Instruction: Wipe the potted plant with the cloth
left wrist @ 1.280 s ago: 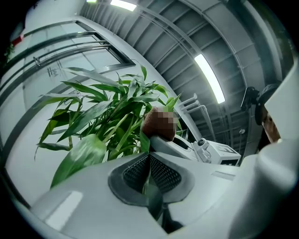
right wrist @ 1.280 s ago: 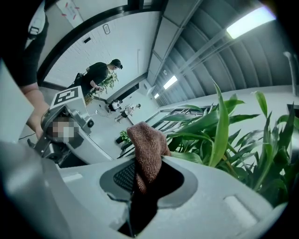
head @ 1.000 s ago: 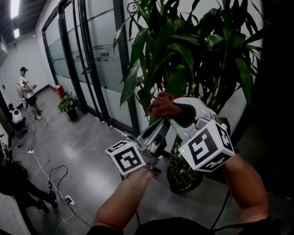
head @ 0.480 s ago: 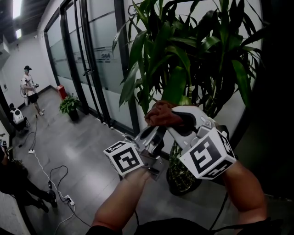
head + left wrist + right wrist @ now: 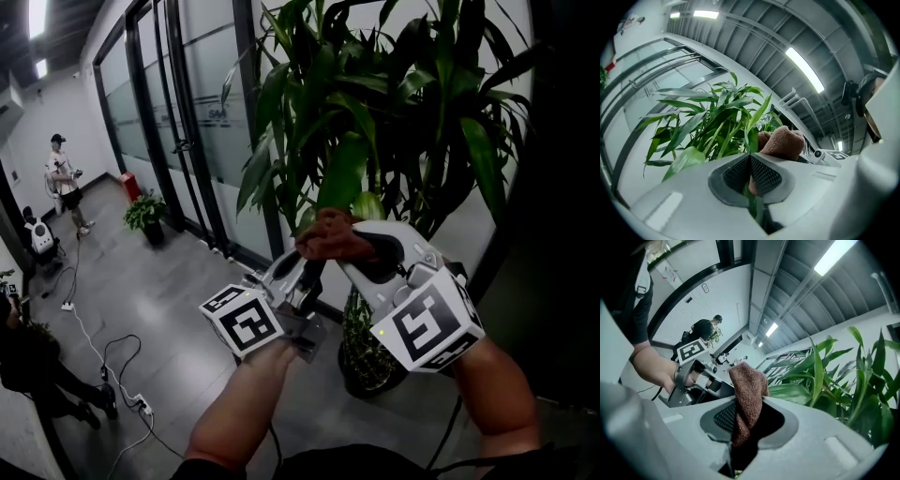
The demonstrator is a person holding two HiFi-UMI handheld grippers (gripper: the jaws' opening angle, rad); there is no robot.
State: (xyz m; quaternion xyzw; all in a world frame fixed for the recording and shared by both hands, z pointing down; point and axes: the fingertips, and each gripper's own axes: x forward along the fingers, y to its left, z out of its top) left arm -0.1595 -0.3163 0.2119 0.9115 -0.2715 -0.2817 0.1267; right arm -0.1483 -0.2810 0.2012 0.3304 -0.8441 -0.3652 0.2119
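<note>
**Entry: wiping stroke on one leaf.**
- **Cloth:** the brown terry cloth (image 5: 326, 234) is bunched and clamped between the closed jaws of the right gripper (image 5: 345, 251). It is pressed to a long green leaf (image 5: 753, 140) of the tall green potted plant (image 5: 375, 112), which stands at centre on the far side.
- **Leaf:** it is pinched flat between the closed jaws of the left gripper (image 5: 309, 270), just left of the cloth.
- **Change noted:** over the last second the cloth has been drawn slightly nearer along the leaf, while the left gripper has been kept almost in place.
- **Bearing on task:** a stroke on this leaf is judged under way. The other leaves are presumed still to be wiped.
</note>
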